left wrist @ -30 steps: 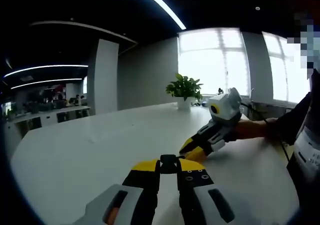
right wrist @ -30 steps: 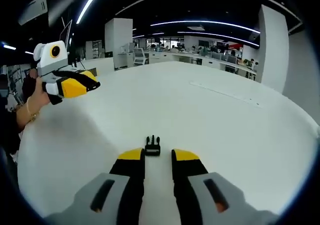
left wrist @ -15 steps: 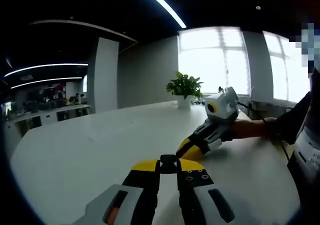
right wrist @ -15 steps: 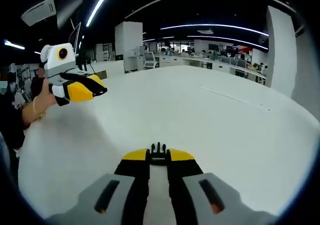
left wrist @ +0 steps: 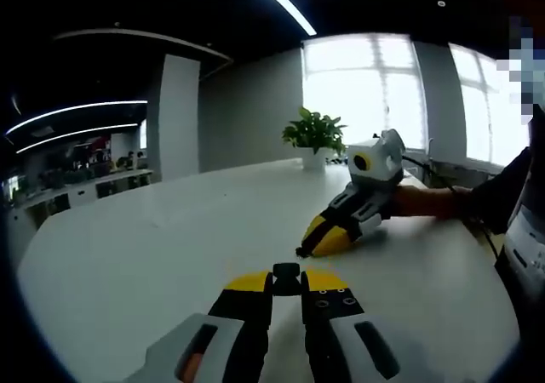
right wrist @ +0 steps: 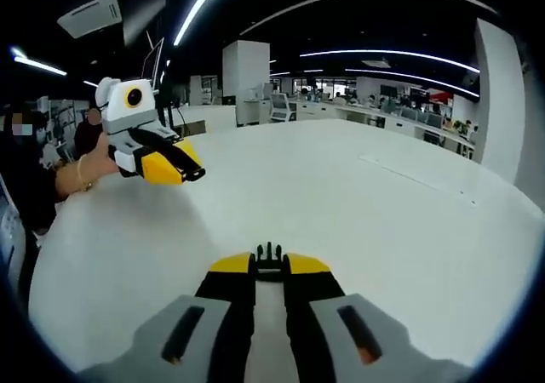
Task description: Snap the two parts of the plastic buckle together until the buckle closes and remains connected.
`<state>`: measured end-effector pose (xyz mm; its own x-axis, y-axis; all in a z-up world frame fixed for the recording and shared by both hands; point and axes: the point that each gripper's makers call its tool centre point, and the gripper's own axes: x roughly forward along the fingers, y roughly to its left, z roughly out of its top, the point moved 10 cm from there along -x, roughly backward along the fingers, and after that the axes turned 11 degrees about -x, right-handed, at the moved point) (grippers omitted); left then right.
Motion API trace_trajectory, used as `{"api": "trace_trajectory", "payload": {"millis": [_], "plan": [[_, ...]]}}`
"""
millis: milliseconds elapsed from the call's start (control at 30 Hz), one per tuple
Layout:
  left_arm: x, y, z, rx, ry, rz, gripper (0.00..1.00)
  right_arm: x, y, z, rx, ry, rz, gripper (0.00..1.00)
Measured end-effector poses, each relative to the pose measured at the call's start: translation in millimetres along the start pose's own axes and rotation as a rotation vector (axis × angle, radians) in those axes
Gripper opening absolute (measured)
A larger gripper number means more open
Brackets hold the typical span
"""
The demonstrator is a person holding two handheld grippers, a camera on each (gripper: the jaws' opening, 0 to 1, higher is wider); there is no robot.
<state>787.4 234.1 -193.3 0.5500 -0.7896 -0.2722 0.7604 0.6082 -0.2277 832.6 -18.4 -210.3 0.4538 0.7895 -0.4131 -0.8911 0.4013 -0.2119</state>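
Note:
My left gripper is shut on a small black buckle part that sticks out between its yellow tips. In the right gripper view, my right gripper is shut on the other black part, the pronged one, with its prongs pointing forward. Both grippers hang above the white table and face each other. From the left gripper view the right gripper shows at centre right, with a black bit at its tip. The right gripper view catches the left gripper at upper left, held by a hand.
A potted plant stands at the table's far edge before bright windows. A person's arm reaches in from the right. Office desks and a pillar lie beyond the table.
The right gripper has shut on the pronged part, which lay on the table a second ago, and lifted it. The two grippers have drawn closer together.

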Motion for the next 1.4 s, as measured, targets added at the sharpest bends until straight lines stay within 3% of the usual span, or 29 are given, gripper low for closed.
{"api": "trace_trajectory", "payload": {"millis": [433,900,1067,1400], "plan": [[5,-7.6,-6.7,0.028,0.038,-0.025,0.13,-14,-3,0.6,0.024,-0.052,0.017,0.13],[7,-14.8,-8.8,0.063,0.062,-0.057,0.13,-11,14,9.6,0.008,-0.103,0.100,0.12],[7,-18.6,-10.3,0.075,0.076,-0.074,0.13,-8,19,10.1,0.043,-0.145,0.165,0.12],[10,-26.8,-14.2,0.101,0.107,-0.117,0.13,-4,31,13.2,-0.040,-0.161,0.234,0.12]]}}
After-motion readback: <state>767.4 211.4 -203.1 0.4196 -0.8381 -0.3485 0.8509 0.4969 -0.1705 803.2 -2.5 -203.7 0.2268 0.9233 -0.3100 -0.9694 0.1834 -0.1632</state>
